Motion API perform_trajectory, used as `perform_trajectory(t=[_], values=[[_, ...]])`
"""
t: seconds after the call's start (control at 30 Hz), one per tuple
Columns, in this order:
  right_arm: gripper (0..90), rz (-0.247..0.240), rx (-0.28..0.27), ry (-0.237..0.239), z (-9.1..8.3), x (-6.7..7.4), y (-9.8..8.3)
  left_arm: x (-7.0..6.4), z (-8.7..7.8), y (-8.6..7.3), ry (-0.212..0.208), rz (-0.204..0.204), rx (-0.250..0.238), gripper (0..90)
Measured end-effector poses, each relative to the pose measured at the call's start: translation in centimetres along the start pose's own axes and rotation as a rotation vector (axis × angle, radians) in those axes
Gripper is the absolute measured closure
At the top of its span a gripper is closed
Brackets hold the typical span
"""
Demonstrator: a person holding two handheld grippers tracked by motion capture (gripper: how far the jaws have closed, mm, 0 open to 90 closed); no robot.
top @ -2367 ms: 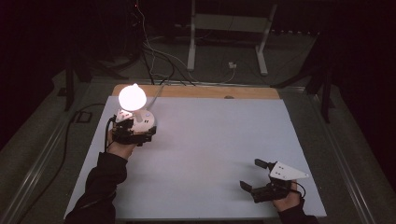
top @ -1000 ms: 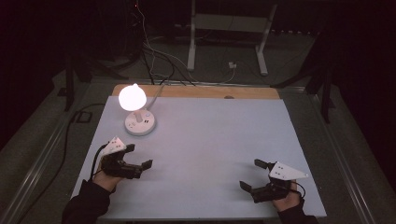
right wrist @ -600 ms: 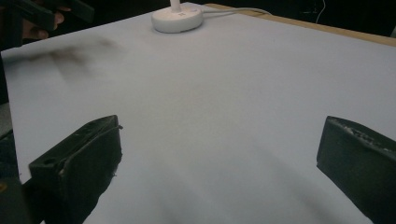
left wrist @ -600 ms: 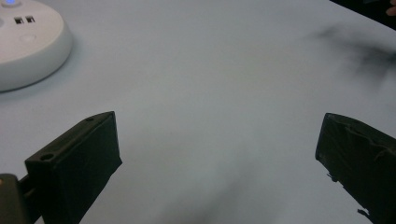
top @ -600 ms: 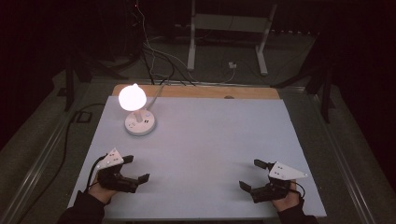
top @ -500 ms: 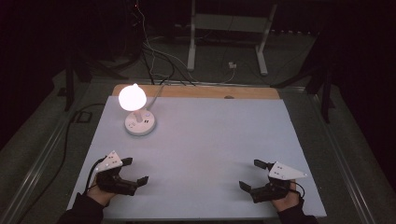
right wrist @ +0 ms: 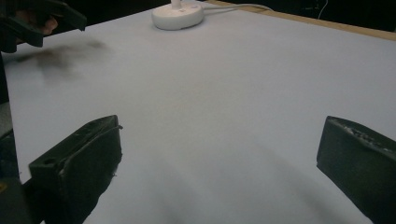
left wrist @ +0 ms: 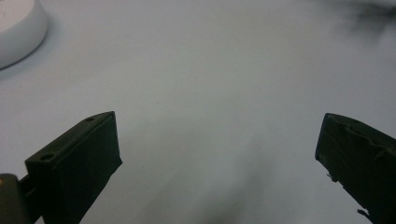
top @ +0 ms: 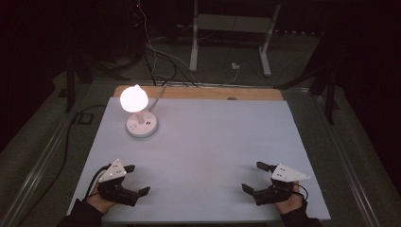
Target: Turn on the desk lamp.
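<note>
A small white table lamp stands at the back left of the white table (top: pixel 213 142), its bulb (top: pixel 134 98) lit above a round base (top: pixel 142 126). My left gripper (top: pixel 137 178) rests open near the front left edge, well short of the lamp, with nothing between its jaws. Its own view looks across bare table between the wide-apart fingers (left wrist: pixel 79 158), with the lamp base (left wrist: pixel 16 28) at the top left. My right gripper (top: pixel 253 176) lies open near the front right corner, also empty. The right gripper view takes in the lamp base (right wrist: pixel 177 16) far off.
The lamp's cable (top: pixel 158 92) runs off the back over a wooden strip (top: pixel 198 93). In the right gripper view the left gripper (right wrist: pixel 42 18) sits at the top left. The surroundings are dark, with stand legs (top: pixel 194 52) and cables on the floor behind.
My left gripper has drawn back from the lamp base to the front left edge of the table, open. The lamp stays lit. The right gripper has not moved.
</note>
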State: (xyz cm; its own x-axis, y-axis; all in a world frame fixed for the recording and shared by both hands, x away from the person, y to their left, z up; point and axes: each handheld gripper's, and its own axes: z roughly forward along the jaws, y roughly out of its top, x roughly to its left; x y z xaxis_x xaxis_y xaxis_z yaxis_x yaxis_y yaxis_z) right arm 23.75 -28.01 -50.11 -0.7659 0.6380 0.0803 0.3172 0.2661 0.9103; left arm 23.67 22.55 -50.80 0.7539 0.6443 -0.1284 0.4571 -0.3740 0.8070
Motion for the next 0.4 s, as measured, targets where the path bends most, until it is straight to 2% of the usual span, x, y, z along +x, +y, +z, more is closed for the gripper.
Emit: perform_trajectory(t=[0.23, 0.4], values=[[0.0, 0.006, 0.001, 0.004, 0.04, -0.05, -0.04, 0.00, 0.05, 0.04, -0.012, 0.005, -0.021, 0.5], [0.0, 0.008, 0.002, 0.003, 0.07, -0.09, -0.06, -0.05, 0.22, 0.11, -0.016, 0.006, -0.016, 0.5]])
